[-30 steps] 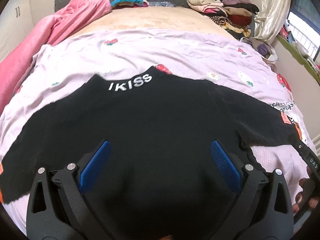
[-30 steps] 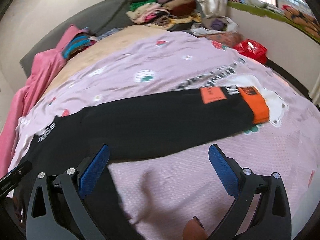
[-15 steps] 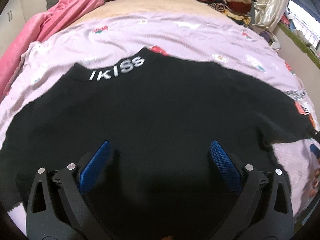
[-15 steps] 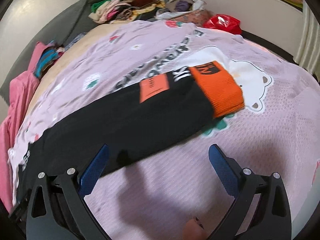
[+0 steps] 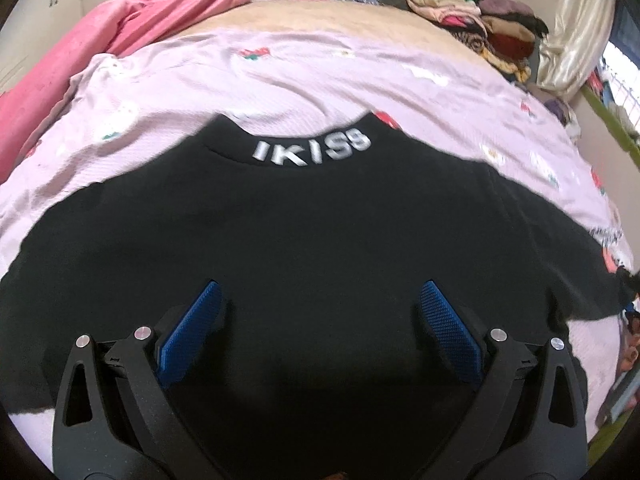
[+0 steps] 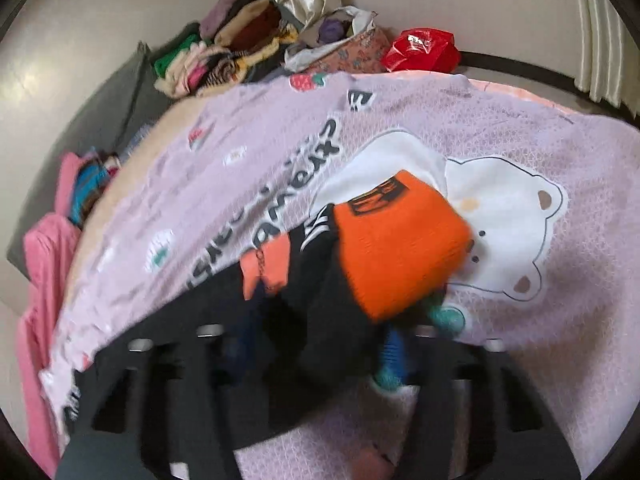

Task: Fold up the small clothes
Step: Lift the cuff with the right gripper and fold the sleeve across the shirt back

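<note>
Reading "IKISS" in white raised letters (image 5: 312, 151) across the back of the neckband of the black sweater (image 5: 320, 248). Garment lies flat, spread across the lilac bedspread (image 5: 280, 72) on the bed, neck pointing away from the left wrist camera, sleeves reaching out to either side. Knit is plain black on the body.

Right sleeve (image 6: 328, 300) ends in a wide orange cuff (image 6: 400, 240) carrying a small black patch with orange marks, too blurred to read. Further up the sleeve sits an orange rectangular patch (image 6: 266, 266), with white stripes or lettering between patch and cuff, not legible.

Bedspread prints: a white bear (image 6: 504, 216), strawberries, and large dark lettering running diagonally beside the sleeve, partly covered and unreadable as a whole.

Left gripper (image 5: 320, 316): jaws wide apart over the lower body of the sweater, blue pads on either side, nothing pinched.

Right gripper (image 6: 316, 352): heavily motion-blurred, jaws closing, with the black sleeve just below the orange cuff between them; whether the pads already press the cloth I cannot tell.

Stacks of folded clothes (image 5: 480, 28) lie at the far corner of the bed, with a pink blanket (image 5: 120, 40) at the far left.
</note>
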`<state>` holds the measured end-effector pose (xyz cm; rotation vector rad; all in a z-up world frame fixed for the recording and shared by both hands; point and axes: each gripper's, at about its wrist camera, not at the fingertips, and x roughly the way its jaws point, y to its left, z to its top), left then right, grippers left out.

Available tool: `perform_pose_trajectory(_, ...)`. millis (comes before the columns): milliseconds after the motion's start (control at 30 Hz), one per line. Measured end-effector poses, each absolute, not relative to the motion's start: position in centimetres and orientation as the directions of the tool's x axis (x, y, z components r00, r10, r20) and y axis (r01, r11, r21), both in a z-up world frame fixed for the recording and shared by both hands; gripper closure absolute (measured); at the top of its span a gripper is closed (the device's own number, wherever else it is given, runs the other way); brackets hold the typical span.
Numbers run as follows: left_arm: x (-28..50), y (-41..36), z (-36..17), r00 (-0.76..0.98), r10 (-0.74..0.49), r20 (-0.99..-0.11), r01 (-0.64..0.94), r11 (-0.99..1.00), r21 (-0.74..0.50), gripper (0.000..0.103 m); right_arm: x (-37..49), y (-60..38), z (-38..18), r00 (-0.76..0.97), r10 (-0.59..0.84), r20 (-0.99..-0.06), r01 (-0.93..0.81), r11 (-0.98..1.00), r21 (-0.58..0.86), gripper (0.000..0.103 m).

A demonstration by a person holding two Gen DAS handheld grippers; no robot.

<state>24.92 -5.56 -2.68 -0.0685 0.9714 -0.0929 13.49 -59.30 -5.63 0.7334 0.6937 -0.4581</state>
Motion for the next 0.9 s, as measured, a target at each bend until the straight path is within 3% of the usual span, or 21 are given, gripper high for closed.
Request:
perform_pose_trajectory(100,24.9,-4.4,-1.7,0.577,-0.107,-0.810,0.027,0.993,-0.112,0.009,13.4,-59.1,-4.8,0.729,-0.112,-0.676,0.549,0.687,0.477,0.083)
perform_pose_trajectory(433,24.0,-1.8,1.3,0.623,-0.139,-0.770,0.008,0.985,-0.171,0.009,14.0,-53.7,2.0,0.838,-0.038,-0.544,0.339,0.818,0.464,0.086)
perform_pose_trajectory(900,22.5,3.0,3.5,0.663,-0.165,-0.730,-0.043,0.965,-0.258,0.009,15.9,-43.5,7.7,0.872,0.093,-0.481,0.123,0.909,0.397,0.087)
